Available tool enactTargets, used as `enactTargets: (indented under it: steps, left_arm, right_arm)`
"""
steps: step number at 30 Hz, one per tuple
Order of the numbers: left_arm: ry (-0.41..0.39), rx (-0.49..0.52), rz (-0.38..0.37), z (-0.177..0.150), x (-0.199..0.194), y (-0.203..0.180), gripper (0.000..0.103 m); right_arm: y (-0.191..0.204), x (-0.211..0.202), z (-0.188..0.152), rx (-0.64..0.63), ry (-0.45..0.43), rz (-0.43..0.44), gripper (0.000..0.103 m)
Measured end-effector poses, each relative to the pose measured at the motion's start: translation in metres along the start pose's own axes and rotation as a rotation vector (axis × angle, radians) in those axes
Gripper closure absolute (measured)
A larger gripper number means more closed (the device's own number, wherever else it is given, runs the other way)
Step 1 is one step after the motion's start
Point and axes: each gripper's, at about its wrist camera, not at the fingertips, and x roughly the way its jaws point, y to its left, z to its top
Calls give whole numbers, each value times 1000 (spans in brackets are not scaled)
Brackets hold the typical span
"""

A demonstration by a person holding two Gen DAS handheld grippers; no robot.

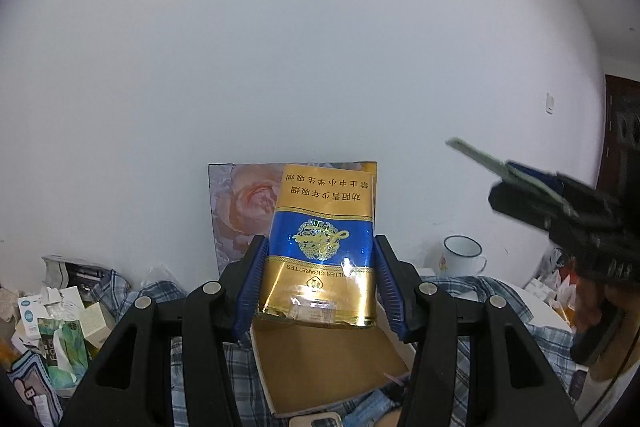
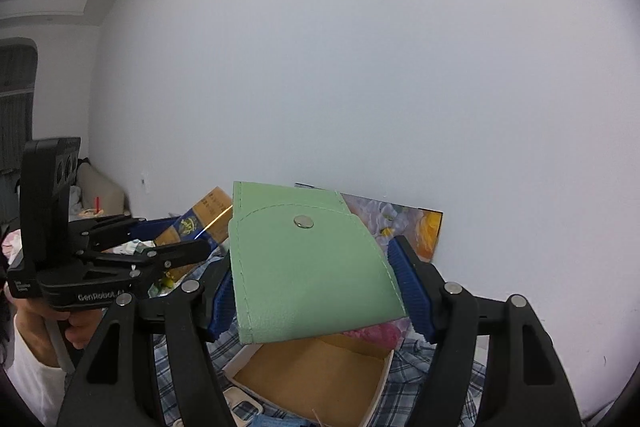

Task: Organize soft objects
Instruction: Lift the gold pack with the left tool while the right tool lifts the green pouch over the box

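Your left gripper [image 1: 320, 283] has its jaws closed on the glossy cigarette pack [image 1: 320, 247], held above the open cardboard box [image 1: 320, 375]; that foil could slip. Your right gripper [image 2: 316, 291] pinches the green pouch [image 2: 308, 267] by its edges above the same box; it may buckle loose.

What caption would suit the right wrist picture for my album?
Right tongs gripping a green pouch above an open cardboard box.
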Motion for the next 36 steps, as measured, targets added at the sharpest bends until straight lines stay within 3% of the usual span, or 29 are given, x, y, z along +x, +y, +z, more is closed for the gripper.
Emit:
enactTargets:
  steps: [4,18,32,36]
  left_arm:
    - [12,-4,11,-7,19,1,49]
    - [153,-40,34,-55,83,25,49]
    - [267,-41,45,-83,125,31,49]
    - [331,-95,22,-99,144,43,49]
  right_arm:
    - [0,19,-21,-7,-1,-2,35]
    - [-24,96,-68,71,162,-31,35]
    - [-43,130,-103,109,295,-55,35]
    - [-50,139,-115,130,329,-56,35]
